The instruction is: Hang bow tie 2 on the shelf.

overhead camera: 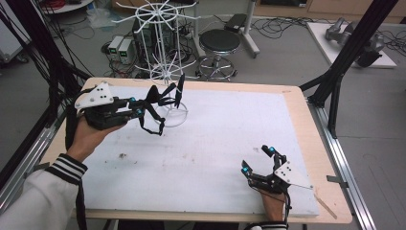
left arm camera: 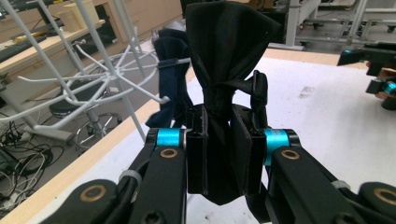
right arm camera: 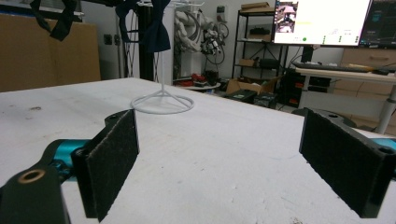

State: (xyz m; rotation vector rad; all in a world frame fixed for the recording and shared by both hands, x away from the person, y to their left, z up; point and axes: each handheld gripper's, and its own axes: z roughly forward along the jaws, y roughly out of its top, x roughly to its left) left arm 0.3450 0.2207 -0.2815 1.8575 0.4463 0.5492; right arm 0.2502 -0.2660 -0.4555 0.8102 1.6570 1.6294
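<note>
The left tongs (overhead camera: pixel 143 108) sit in the upper left of the high view, clamped on the knot of a black bow tie (left arm camera: pixel 224 60), whose fabric fans upward from between the pads in the left gripper view. Its strap loop (overhead camera: pixel 152 125) dangles below the tongs toward the bench (overhead camera: pixel 215 139). The white wire rack (overhead camera: pixel 165 33) stands just beyond, up and to the right in the frame, with its ring base (overhead camera: pixel 173 116) on the bench close by the tie; a dark blue bow tie (left arm camera: pixel 172 79) already hangs on one prong. The likely hang calls for lifting toward a free prong (the left hand is plainly the nearer one). It is held level, jaws pointing at the rack. The right tongs (overhead camera: pixel 258 160) rest low at the lower right, jaws wide apart and holding nothing.
</note>
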